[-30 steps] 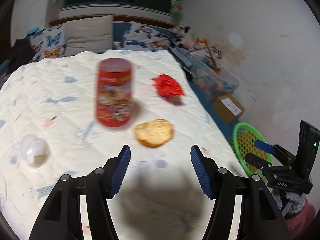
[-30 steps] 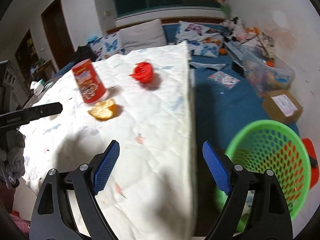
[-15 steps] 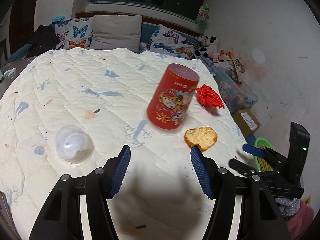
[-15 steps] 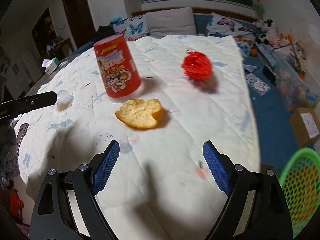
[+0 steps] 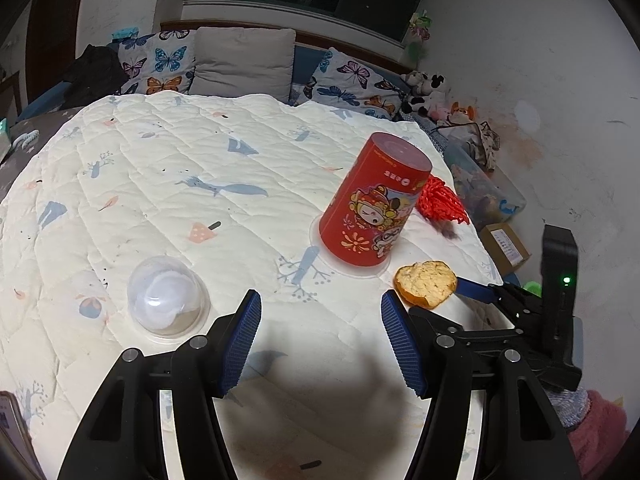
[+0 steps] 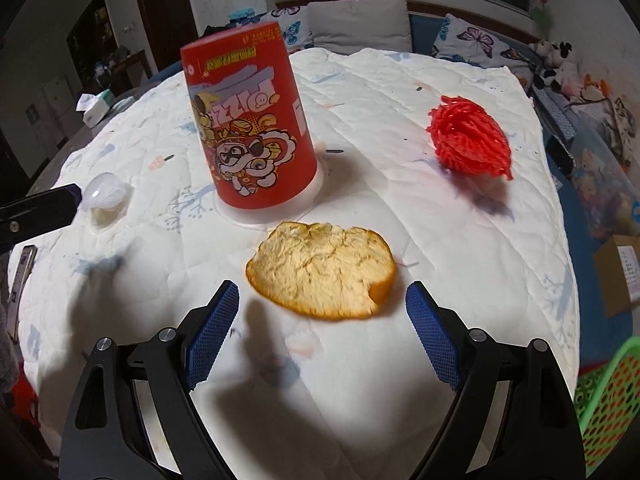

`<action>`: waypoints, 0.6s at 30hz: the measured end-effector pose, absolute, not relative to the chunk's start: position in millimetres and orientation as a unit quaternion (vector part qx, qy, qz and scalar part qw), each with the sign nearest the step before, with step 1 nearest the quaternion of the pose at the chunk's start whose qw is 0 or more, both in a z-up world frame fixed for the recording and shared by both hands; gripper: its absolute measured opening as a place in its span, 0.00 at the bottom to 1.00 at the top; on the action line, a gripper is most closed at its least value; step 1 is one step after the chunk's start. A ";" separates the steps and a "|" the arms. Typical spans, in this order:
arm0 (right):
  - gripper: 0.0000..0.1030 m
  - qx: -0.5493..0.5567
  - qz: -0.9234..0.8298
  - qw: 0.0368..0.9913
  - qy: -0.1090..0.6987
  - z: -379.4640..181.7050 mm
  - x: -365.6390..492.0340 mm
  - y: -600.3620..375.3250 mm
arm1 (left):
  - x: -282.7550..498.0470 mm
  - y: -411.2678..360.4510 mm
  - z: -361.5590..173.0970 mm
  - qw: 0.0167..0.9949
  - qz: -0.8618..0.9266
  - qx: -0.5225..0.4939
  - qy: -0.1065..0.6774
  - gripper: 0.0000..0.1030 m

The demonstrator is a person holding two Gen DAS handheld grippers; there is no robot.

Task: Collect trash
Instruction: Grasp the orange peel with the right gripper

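The right gripper [image 6: 322,332] hangs just short of the orange peel [image 6: 322,270] on the quilt [image 6: 460,240], jaws wide apart and empty. The left gripper [image 5: 320,340] is equally spread over bare quilt, between the clear dome lid [image 5: 168,300] and the peel, with the red cup [image 5: 376,200] and red mesh wad [image 5: 440,202] beyond.

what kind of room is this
Most likely a bedroom: a bed under a white quilted cover, butterfly-print pillows at its head, and plush toys piled by the wall.

Dim room, harsh overhead light, hard gripper shadows, fisheye-bent edges, perhaps slight blur.
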State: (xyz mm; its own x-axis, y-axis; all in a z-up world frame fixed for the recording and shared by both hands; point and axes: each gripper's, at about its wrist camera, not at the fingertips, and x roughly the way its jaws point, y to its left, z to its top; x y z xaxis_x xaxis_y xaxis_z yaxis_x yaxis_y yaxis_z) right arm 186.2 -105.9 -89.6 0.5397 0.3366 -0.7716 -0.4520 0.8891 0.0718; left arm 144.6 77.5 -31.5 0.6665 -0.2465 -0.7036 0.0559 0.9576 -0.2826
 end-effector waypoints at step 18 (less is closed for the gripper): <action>0.53 -0.050 0.222 0.878 0.422 -86.7 187.1 -110.1 | 167.2 53.0 -28.3 0.911 -0.098 -0.074 0.393 0.63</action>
State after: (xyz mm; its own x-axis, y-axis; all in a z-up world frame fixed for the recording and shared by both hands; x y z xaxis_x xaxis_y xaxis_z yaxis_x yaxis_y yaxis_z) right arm 187.1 -110.1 -86.7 0.5456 0.3471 -0.7628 -0.4315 0.8966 0.0994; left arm 167.2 53.0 -28.3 0.6721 -0.2362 -0.7018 0.1200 0.9700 -0.2115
